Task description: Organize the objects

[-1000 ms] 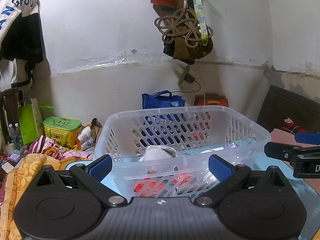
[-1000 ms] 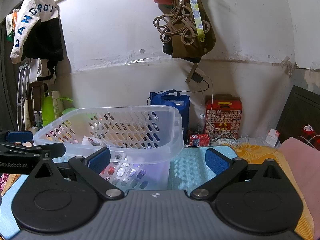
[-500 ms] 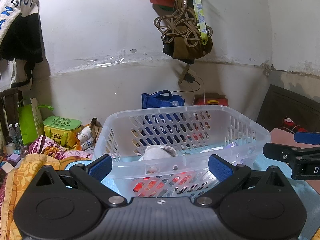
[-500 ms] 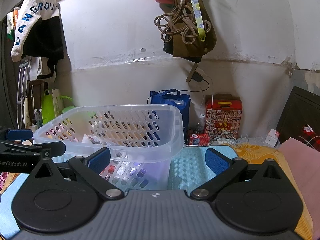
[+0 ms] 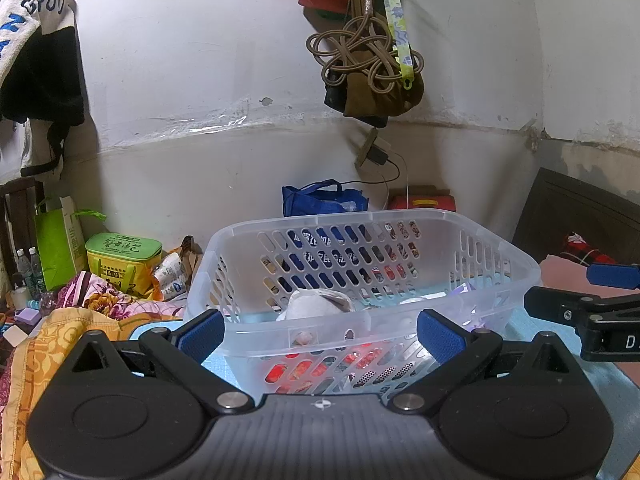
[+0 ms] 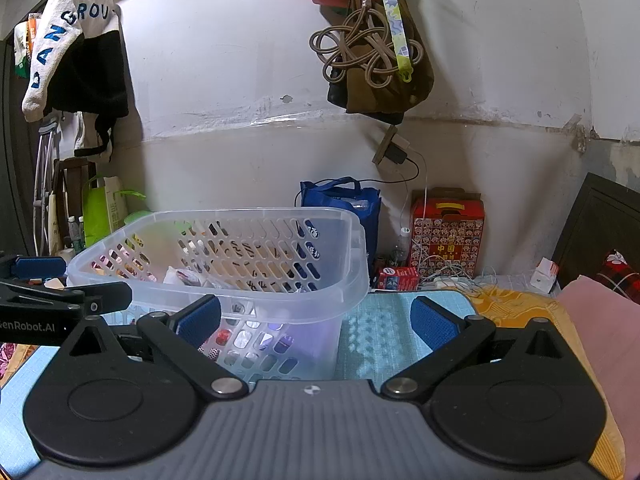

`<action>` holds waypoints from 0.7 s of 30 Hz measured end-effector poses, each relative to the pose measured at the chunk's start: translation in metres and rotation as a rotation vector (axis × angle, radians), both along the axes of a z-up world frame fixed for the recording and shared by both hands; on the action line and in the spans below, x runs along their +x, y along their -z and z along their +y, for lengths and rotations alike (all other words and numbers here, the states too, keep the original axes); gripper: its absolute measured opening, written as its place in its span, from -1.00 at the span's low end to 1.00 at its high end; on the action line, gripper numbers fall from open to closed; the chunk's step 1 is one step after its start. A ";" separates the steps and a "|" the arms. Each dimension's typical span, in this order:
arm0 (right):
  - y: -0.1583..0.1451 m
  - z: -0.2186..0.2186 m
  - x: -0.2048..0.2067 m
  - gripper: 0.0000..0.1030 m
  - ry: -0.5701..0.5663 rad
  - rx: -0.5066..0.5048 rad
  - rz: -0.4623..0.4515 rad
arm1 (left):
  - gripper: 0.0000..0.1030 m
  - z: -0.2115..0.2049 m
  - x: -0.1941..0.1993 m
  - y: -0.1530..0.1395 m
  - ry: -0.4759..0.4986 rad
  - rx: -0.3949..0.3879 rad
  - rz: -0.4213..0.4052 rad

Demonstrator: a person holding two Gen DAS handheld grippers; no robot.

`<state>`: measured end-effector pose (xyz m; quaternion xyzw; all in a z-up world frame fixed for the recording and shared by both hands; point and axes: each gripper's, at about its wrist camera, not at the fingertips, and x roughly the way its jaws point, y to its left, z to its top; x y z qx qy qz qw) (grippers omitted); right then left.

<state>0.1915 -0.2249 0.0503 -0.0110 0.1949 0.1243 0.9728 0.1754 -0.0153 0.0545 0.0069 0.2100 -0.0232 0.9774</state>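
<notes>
A clear plastic basket (image 5: 360, 312) with slotted walls sits on a light blue mat (image 6: 380, 340), holding a crumpled white wrapper (image 5: 316, 304) and several small items that show only as red and pale patches through the slots and are too blurred to name. The left gripper (image 5: 320, 332) is level with the basket's near wall, its blue-padded jaws spread wide with nothing between them but the basket front beyond. The right gripper (image 6: 316, 320) sits off the basket's right corner, jaws likewise wide apart and empty, its left pad in front of the basket wall and its right pad over the mat. Behind the basket stand a blue bag (image 6: 344, 208) and a red patterned box (image 6: 446, 232) against the white wall, where a brown bag with coiled cord (image 5: 368, 64) hangs; a green tin (image 5: 124, 256) sits to the left
</notes>
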 end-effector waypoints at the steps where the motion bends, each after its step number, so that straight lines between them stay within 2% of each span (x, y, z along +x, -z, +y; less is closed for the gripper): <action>1: 0.000 0.000 0.000 1.00 0.000 0.001 0.001 | 1.00 0.000 0.000 0.000 0.000 0.000 0.000; 21: 0.002 -0.001 0.000 1.00 0.000 -0.004 0.000 | 1.00 -0.002 -0.001 0.003 0.009 0.004 0.002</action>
